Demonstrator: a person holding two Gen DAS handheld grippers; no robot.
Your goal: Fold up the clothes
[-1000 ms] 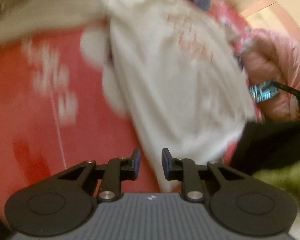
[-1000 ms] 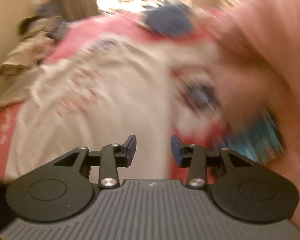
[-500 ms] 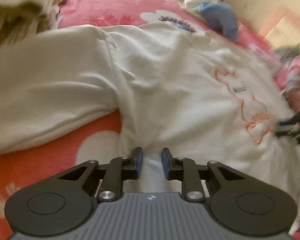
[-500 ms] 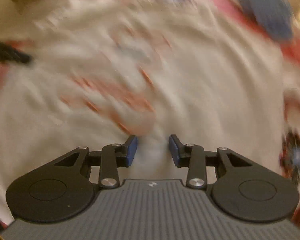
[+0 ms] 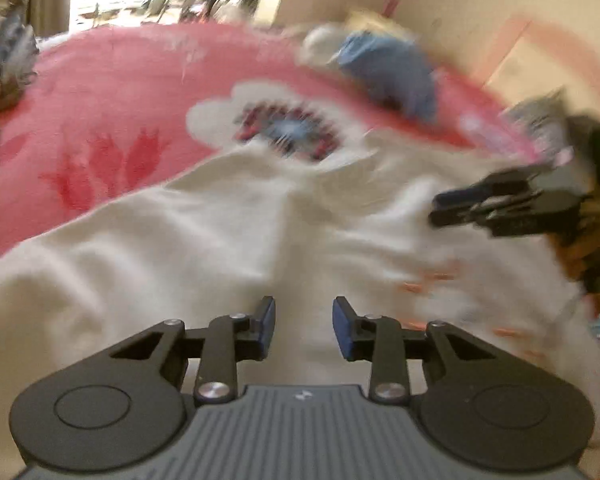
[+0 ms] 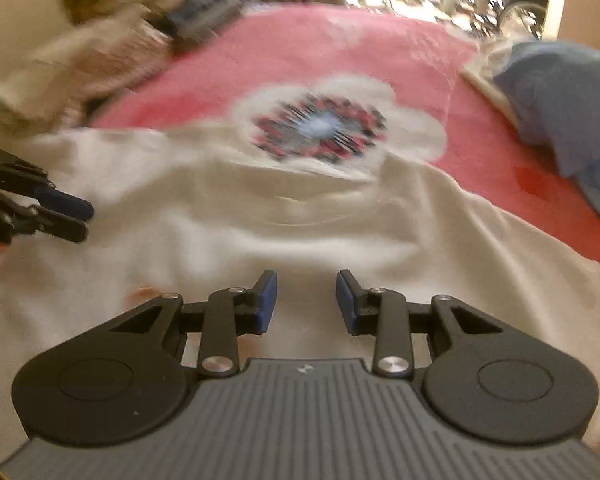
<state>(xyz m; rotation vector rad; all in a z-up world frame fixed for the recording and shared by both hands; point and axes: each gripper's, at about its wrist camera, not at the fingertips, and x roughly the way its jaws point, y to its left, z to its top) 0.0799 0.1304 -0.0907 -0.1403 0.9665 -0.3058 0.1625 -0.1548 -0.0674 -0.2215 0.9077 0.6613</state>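
Clothes here come down to one white garment (image 5: 188, 240) spread across a pink bed cover (image 5: 112, 80) printed with a large white flower (image 5: 284, 128).

From the left wrist view, the left gripper (image 5: 304, 328) hangs over the near part of the garment with its blue-padded fingers apart and only cloth showing in the gap, nothing pinched. The garment's far edge lies over the lower part of the flower print. Faint orange stitching (image 5: 432, 280) marks the cloth toward the right edge of the bed. Only this view shows the right gripper (image 5: 452, 210) from the side: it sits above the garment's right portion, though blur hides how far its fingers stand apart. A blue cloth (image 5: 392, 72) lies near the bed's far right corner, beside a pale wall.

From the right wrist view, the right gripper (image 6: 306, 304) is seen along its own fingers, which stand apart over the white cloth and grip nothing. Only here does the left gripper (image 6: 70, 220) appear from the side, at the garment's left edge, its two fingers close together with a small gap. This view alone shows a heap of pale clothing (image 6: 88, 64) at the bed's far left edge, and the blue cloth (image 6: 560, 104) at the right edge. No containers appear in either view.
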